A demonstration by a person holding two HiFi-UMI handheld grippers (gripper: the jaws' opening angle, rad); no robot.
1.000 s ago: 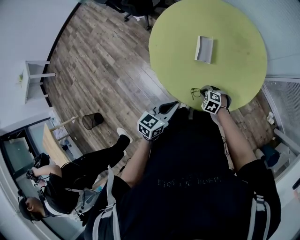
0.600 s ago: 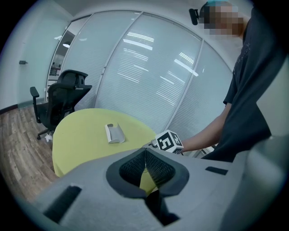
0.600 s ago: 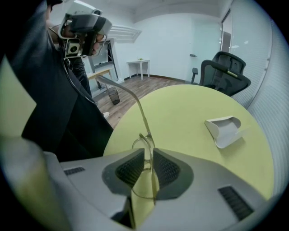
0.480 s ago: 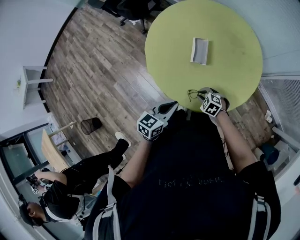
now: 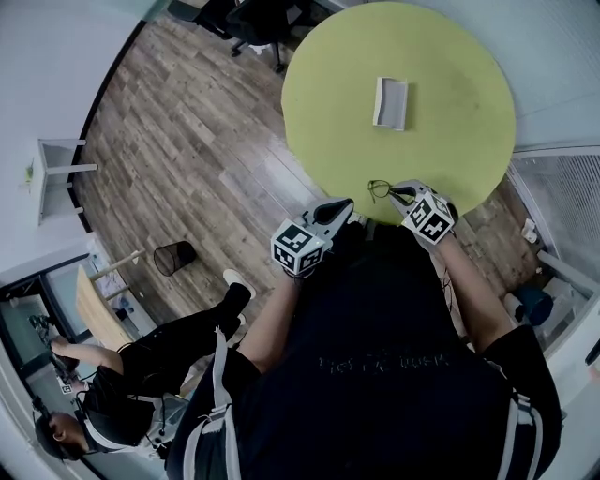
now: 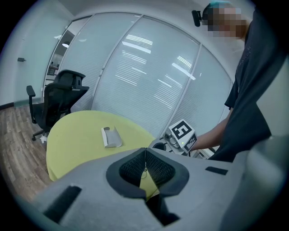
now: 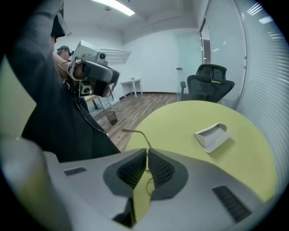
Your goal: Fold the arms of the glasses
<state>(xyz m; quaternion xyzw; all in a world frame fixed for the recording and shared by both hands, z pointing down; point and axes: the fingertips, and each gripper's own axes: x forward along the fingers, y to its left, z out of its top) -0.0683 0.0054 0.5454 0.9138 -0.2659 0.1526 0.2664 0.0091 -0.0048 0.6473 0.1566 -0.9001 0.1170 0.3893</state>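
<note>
Thin dark-rimmed glasses (image 5: 377,190) lie at the near edge of the round yellow-green table (image 5: 450,141). My right gripper (image 5: 397,193) is shut on them; in the right gripper view one temple arm (image 7: 135,131) sticks up and to the left out of the closed jaws (image 7: 147,152), and a bit of lens rim shows below. The left gripper (image 5: 345,202) hovers at the table edge just left of the glasses. Its jaws are shut (image 6: 145,151), with nothing clearly held. A white glasses case (image 5: 391,103) lies open mid-table, also visible as the case (image 6: 110,136) and the case (image 7: 212,134).
A black office chair (image 5: 258,14) stands beyond the table's far left side. On the wood floor to the left are a black wire bin (image 5: 173,255), a small white side table (image 5: 52,169) and a seated person (image 5: 122,375). A glass wall with blinds (image 6: 149,76) runs behind the table.
The right gripper has turned slightly while staying shut on the glasses. The left gripper's tip has edged a little closer to them. The head camera's view has shifted.
</note>
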